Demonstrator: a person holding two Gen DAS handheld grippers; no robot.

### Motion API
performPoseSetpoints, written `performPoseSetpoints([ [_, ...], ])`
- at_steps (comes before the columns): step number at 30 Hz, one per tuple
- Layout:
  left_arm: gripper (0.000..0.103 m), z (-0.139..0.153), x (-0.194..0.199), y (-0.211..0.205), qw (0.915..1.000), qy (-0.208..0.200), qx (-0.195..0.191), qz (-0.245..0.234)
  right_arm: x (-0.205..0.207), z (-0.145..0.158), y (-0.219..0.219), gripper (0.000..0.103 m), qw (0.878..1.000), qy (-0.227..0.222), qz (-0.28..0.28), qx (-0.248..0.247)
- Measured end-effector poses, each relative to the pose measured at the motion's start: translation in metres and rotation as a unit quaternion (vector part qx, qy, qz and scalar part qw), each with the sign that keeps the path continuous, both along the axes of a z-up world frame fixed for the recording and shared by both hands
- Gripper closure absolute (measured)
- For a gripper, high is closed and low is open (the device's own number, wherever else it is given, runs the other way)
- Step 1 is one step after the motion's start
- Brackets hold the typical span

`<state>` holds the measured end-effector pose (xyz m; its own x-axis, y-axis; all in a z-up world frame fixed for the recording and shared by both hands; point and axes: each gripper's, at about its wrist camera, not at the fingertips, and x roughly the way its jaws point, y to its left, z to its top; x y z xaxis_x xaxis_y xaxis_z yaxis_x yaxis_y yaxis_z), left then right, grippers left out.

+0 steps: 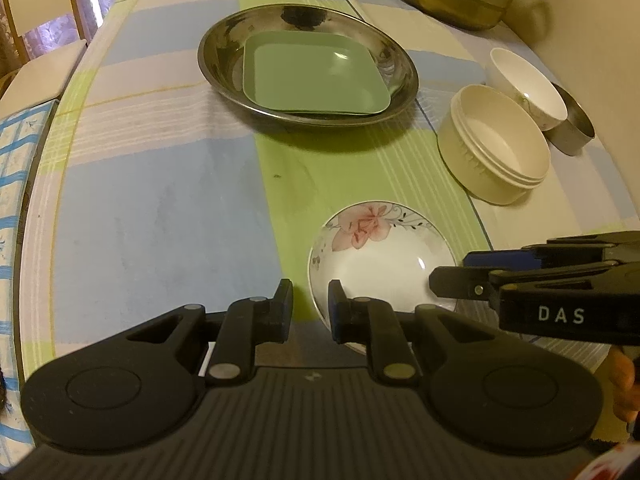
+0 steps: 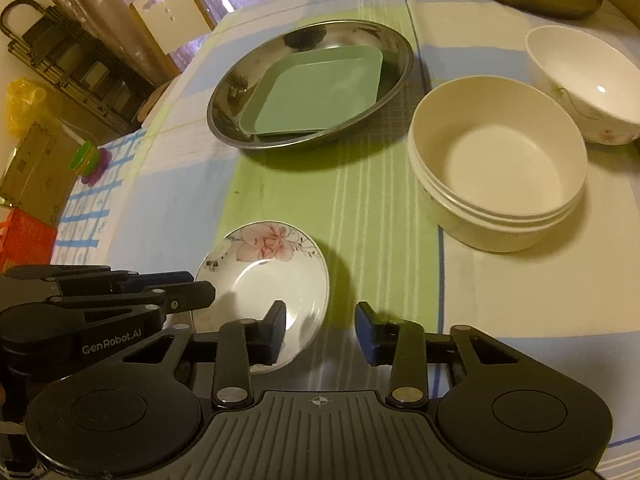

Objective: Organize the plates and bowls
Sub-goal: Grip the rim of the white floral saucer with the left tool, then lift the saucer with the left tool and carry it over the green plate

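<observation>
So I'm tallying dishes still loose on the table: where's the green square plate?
The green square plate lies inside the steel round dish at the table's far side in both views, left of the cream bowl.

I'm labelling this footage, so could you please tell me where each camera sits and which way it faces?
Left wrist: on the left gripper, angled down across the table; the right gripper enters from the right.
Right wrist: on the right gripper, angled down likewise; the left gripper enters from the left.
Shared: flowered dish, green plate in the steel pan, cream bowl.

Green square plate (image 1: 316,74) inside steel dish (image 1: 224,68).
</observation>
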<state>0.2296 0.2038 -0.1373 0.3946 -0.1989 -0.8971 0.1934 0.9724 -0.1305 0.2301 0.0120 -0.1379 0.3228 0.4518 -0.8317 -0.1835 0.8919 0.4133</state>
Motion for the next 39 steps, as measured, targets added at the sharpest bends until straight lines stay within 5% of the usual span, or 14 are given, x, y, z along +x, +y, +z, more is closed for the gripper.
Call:
performPoseSetpoints([
  [13,0.092,-0.008,0.005,-0.003,0.9997,0.013,-0.013,-0.018,0.004,-0.005,0.007,0.093,1.000,0.011,0.003,-0.012],
  [39,0.093,0.030,0.039,-0.011,0.9986,-0.040,-0.024,-0.024,0.034,0.033,-0.004,0.094,1.000,-0.024,-0.008,-0.005],
])
